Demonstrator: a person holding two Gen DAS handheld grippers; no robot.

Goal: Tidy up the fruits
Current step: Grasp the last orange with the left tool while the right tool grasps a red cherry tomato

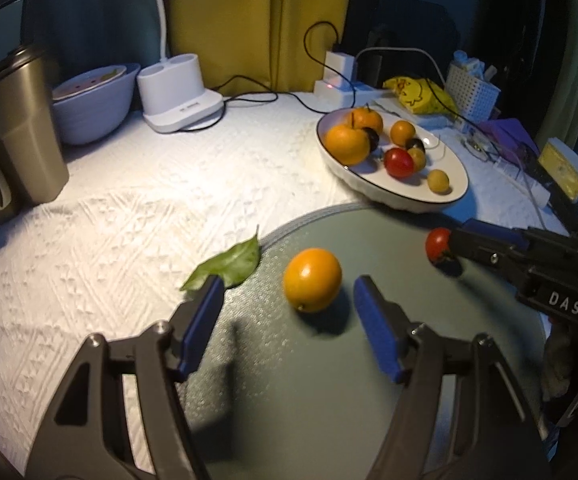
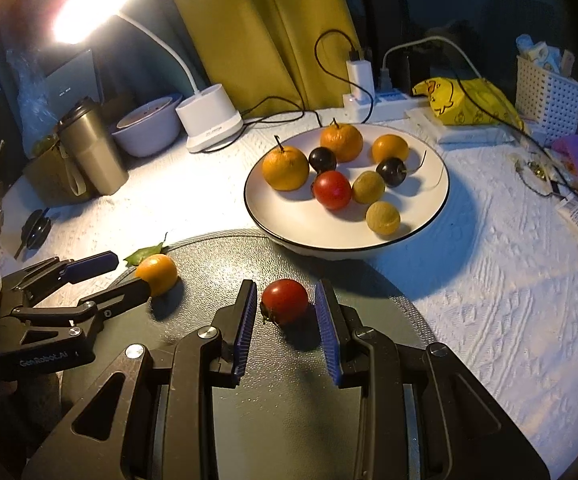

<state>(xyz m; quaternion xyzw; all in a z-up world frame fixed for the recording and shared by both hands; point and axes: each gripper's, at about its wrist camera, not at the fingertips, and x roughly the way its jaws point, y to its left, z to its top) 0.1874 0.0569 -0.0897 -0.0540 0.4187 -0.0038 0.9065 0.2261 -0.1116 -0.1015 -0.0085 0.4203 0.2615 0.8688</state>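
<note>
The left tool (image 1: 289, 300) stands wide, its pads clear of the orange (image 1: 312, 280) between them on the round grey mat (image 1: 289, 380). The right tool (image 2: 286, 300) is narrow, gripping a red tomato (image 2: 285, 301) over the mat. Behind the mat, on the surface (image 2: 489, 280), a white plate (image 2: 417, 236) holds more fruit.

Your left gripper (image 1: 289, 300) and right gripper (image 2: 286, 312): black linkage frames, silver screws, ribbed blue pads (image 2: 245, 330); white lettering marks each housing.
</note>
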